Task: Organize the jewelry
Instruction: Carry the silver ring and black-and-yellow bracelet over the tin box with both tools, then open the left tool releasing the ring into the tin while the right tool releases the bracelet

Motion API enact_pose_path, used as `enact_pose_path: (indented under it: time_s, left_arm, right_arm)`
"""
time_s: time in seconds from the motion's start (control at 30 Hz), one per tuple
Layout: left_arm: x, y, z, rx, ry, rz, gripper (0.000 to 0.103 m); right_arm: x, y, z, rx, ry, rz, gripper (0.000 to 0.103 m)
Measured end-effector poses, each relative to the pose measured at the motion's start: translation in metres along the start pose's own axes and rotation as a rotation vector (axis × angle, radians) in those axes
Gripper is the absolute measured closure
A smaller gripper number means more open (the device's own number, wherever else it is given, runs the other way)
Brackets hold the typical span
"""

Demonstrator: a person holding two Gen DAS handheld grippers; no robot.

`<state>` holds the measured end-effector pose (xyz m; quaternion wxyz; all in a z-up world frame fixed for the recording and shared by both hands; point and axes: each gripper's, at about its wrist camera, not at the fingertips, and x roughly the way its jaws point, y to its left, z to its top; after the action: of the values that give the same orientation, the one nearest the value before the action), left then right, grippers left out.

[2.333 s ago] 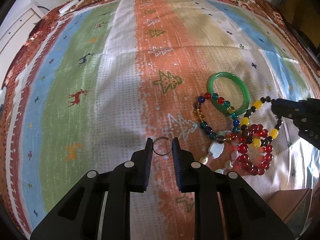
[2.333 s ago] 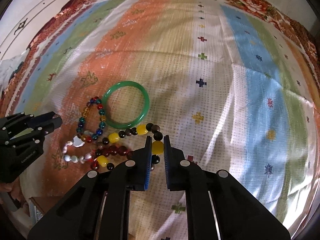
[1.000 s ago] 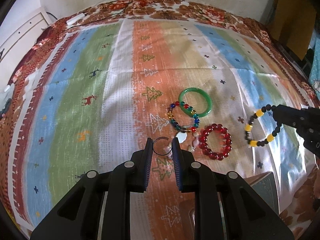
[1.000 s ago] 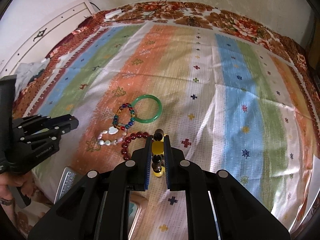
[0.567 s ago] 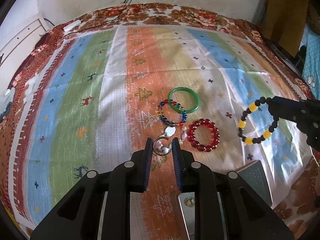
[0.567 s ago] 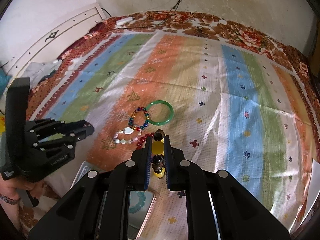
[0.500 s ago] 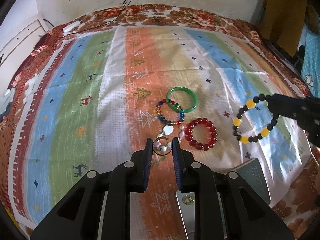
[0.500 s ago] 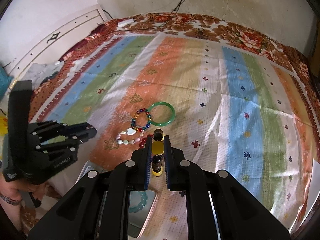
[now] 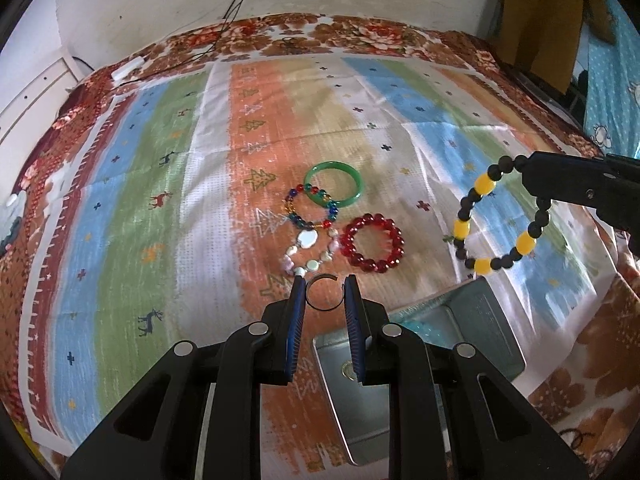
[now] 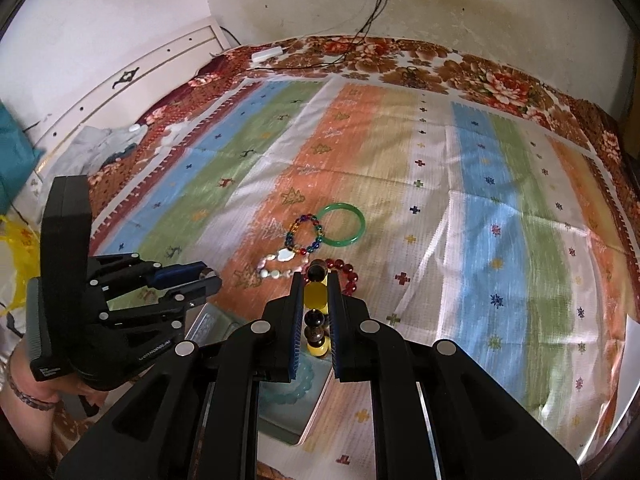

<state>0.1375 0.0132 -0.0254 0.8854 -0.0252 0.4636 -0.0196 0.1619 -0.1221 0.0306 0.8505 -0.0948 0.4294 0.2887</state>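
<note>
My left gripper (image 9: 323,294) is shut on a thin silver ring (image 9: 324,307), held above the cloth. My right gripper (image 10: 315,292) is shut on a black-and-yellow bead bracelet (image 10: 315,295), which hangs as a loop (image 9: 496,224) in the left wrist view. On the striped cloth lie a green bangle (image 9: 334,189), a multicoloured bead bracelet (image 9: 310,210), a pearl-like bracelet (image 9: 308,252) and a red bead bracelet (image 9: 374,249). An open metal tin (image 9: 472,320) sits under both grippers at the cloth's near edge; a pale turquoise bracelet (image 10: 296,384) lies inside it.
The striped cloth (image 10: 480,208) covers a bed with a floral border. A white power strip (image 10: 266,54) and cables lie at the far edge by the wall. A white headboard (image 10: 132,76) runs along the left. A hand (image 10: 36,384) holds the left gripper's handle.
Both grippers have drawn back and risen from the jewelry pile, each carrying its piece. The metal tin has come into view beneath them.
</note>
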Motion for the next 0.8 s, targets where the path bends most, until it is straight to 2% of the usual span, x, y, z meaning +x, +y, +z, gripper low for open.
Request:
enact_pose_path:
  time_s: [0.37,0.5,0.57,0.6,0.63,0.67,0.7,0.8]
  left_arm:
    - [-0.007,-0.012,-0.016,0.024,0.003,-0.014,0.084]
    - [-0.005,-0.017,-0.018,0.039,0.017,-0.018,0.084]
    - [-0.003,-0.019,-0.018,0.046,0.025,-0.019,0.08]
    - [-0.002,-0.018,-0.018,0.044,0.028,-0.013,0.071]
    - [-0.002,-0.017,-0.018,0.042,0.027,-0.007,0.066]
    - [-0.002,-0.016,-0.018,0.039,0.027,-0.005,0.063]
    - [-0.002,-0.015,-0.017,0.033,0.027,-0.004,0.063]
    - [-0.003,-0.005,-0.014,0.004,0.018,0.003,0.059]
  right_arm:
    - [-0.014,0.019,-0.02,-0.033,0.0,0.032,0.091]
    - [-0.01,0.017,-0.027,-0.004,0.01,0.035,0.091]
    - [-0.008,0.013,-0.03,0.025,0.018,0.056,0.09]
    - [-0.007,0.012,-0.032,0.033,0.026,0.06,0.083]
    - [-0.006,0.01,-0.033,0.04,0.03,0.058,0.066]
    - [-0.005,0.008,-0.033,0.051,0.032,0.051,0.058]
    - [-0.005,0.006,-0.033,0.056,0.032,0.048,0.055]
    - [-0.001,-0.002,-0.032,0.084,0.038,0.028,0.055]
